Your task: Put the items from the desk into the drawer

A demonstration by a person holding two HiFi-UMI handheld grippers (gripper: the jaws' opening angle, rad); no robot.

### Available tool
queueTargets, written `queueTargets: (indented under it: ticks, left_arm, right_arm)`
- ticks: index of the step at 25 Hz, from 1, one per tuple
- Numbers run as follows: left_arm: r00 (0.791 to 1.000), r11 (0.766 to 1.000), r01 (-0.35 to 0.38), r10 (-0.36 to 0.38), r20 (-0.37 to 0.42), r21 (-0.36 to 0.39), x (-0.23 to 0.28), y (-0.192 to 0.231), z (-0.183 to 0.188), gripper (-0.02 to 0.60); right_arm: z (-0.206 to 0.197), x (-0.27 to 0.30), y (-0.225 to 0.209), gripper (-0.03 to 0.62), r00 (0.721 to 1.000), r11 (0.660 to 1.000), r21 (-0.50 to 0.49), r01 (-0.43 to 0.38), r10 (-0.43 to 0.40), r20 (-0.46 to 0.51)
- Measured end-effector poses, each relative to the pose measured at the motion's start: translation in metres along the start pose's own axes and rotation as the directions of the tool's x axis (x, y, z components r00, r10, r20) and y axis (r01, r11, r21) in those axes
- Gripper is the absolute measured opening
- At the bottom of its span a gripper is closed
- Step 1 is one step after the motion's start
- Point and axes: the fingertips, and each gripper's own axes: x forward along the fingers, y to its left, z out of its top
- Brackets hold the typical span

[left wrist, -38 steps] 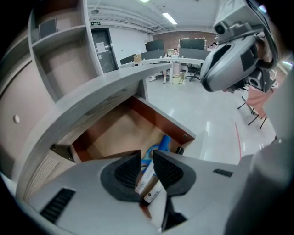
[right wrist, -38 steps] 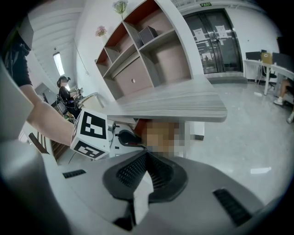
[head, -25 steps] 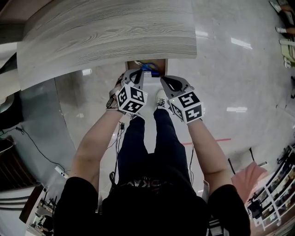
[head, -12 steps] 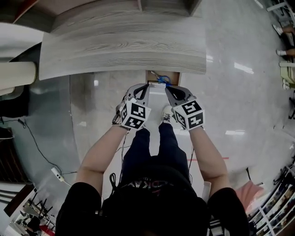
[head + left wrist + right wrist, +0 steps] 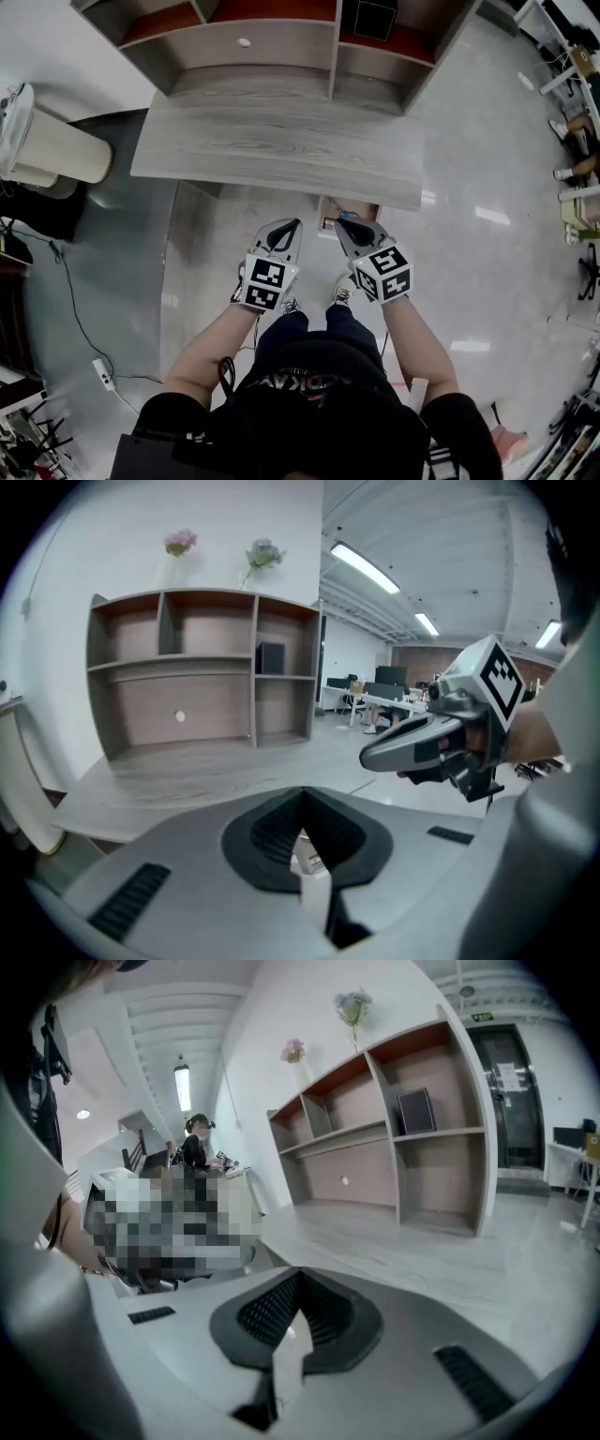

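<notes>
1. Ahead of both sets of fingertips, in the head view, the desk (image 5: 281, 141) is seen, with a shelf unit (image 5: 253, 47) set along its far side. The left gripper (image 5: 292, 223) and the right gripper (image 5: 343, 225) are held side by side, just short of the desk's near edge. The drawer (image 5: 367, 213) is seen partly pulled out beneath that edge, just beyond the right fingertips. A small blue item (image 5: 351, 217), too small to identify, is glimpsed in it. A pale bin (image 5: 52, 150) is stood well to the left of the left fingers.
2. Seen in the left gripper view, the left gripper (image 5: 302, 794) is closed, its pads brought together at the tips with nothing clamped. The desk (image 5: 187, 780) is spread beyond the tips, and the shelf unit (image 5: 206, 677) behind it. The right gripper (image 5: 370, 757) is held level to the right.
3. Seen in the right gripper view, the right gripper (image 5: 298, 1277) is likewise closed on nothing. The desk (image 5: 394, 1251) and the shelf unit (image 5: 403, 1138) are shown beyond its tips.
</notes>
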Motion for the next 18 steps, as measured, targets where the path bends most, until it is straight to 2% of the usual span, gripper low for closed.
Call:
queueTargets:
  ticks: [6, 12, 18]
  left_arm:
    - [0.997, 0.999, -0.036, 0.038, 0.069, -0.038, -0.042, 0.014, 0.028, 0.011]
    - [0.993, 0.994, -0.036, 0.046, 0.108, -0.099, -0.073, 0.007, 0.039, 0.011]
    - [0.992, 0.994, -0.011, 0.025, 0.125, -0.107, -0.104, -0.004, 0.041, 0.011]
  right_arm:
    - [0.041, -0.019, 0.041, 0.017, 0.998, 0.996, -0.074, -0.040, 0.044, 0.052]
    - [0.066, -0.045, 0.081, 0.017, 0.989, 0.983, -0.156, -0.093, 0.109, 0.098]
    - [0.077, -0.062, 0.110, 0.017, 0.978, 0.979, -0.158, -0.128, 0.151, 0.146]
